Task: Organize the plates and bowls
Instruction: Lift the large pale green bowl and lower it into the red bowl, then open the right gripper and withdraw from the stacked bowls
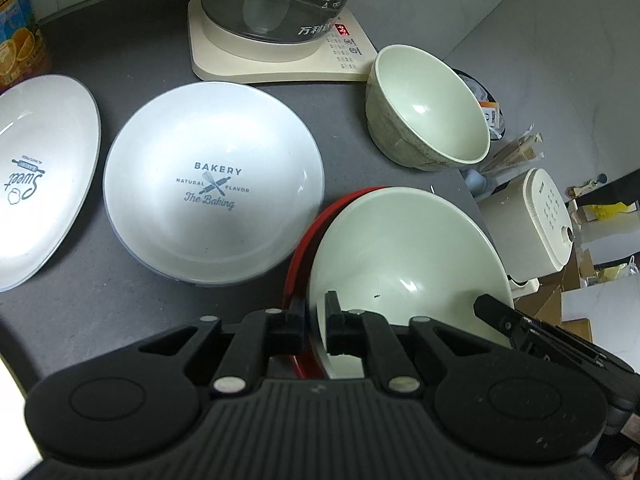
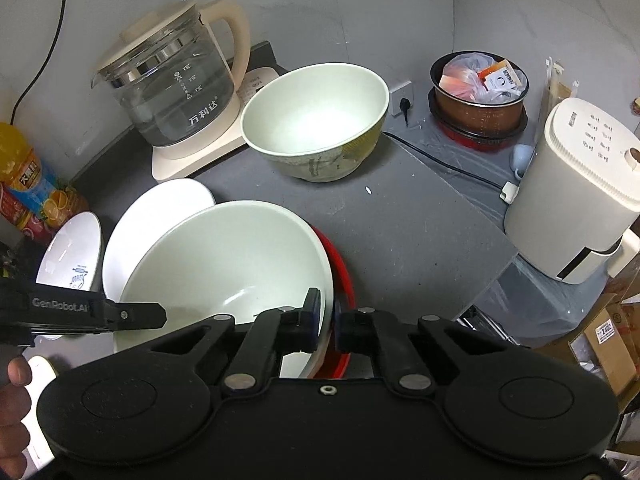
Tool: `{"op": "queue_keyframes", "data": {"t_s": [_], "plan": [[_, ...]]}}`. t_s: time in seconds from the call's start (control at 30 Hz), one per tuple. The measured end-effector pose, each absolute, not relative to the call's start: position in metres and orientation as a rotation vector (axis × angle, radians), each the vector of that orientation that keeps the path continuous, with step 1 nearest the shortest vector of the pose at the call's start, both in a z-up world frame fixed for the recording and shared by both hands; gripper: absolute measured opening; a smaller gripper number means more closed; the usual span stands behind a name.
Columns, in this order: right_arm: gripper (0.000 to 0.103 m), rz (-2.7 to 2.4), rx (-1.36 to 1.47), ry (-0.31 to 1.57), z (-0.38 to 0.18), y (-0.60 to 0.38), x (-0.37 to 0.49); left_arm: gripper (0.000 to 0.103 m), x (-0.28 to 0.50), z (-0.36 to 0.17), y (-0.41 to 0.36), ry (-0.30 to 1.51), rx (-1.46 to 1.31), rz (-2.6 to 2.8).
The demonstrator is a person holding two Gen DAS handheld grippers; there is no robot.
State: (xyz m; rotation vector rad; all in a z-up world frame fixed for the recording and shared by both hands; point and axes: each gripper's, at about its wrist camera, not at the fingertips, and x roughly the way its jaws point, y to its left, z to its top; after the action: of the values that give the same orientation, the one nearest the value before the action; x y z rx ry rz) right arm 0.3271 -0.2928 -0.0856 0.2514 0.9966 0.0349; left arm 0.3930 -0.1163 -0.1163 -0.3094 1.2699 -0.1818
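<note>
Nearest to me, my left gripper is clamped on the near left rim of the pale green bowl, one finger outside and one inside, and the red plate under the bowl also sits between those fingers. My right gripper is clamped on the same bowl's right rim, with the red plate's edge just beside its outer finger. I see each gripper's tip reaching in from the side of the other's view. The bowl sits on the red plate at the front of the dark grey counter. Just left of it lies the white "Bakery" plate, apart from the bowl, and further left a second white plate marked "Sweet". Behind stands a second green bowl, upright on the counter by itself. Beyond it is the glass kettle on its cream base, and a juice bottle stands at the far left. A white rice cooker sits lower, off the counter's right edge.
</note>
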Motion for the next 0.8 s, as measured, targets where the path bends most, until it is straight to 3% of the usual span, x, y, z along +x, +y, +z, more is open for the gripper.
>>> {"op": "queue_keyframes", "data": {"t_s": [0.33, 0.47, 0.57, 0.8], "plan": [[0.007, 0.043, 0.244, 1.004, -0.092, -0.291, 0.326, 0.011, 0.393, -0.105, -0.113, 1.295, -0.322, -0.193], [0.006, 0.042, 0.223, 0.995, -0.093, -0.289, 0.327, 0.020, 0.392, -0.097, -0.110, 1.267, -0.320, -0.190], [0.007, 0.048, 0.232, 1.012, -0.094, -0.291, 0.329, 0.021, 0.394, -0.097, -0.109, 1.266, -0.318, -0.181], [0.022, 0.094, 0.364, 1.011, -0.087, -0.306, 0.327, 0.031, 0.407, -0.091, -0.116, 1.241, -0.303, -0.182]]}}
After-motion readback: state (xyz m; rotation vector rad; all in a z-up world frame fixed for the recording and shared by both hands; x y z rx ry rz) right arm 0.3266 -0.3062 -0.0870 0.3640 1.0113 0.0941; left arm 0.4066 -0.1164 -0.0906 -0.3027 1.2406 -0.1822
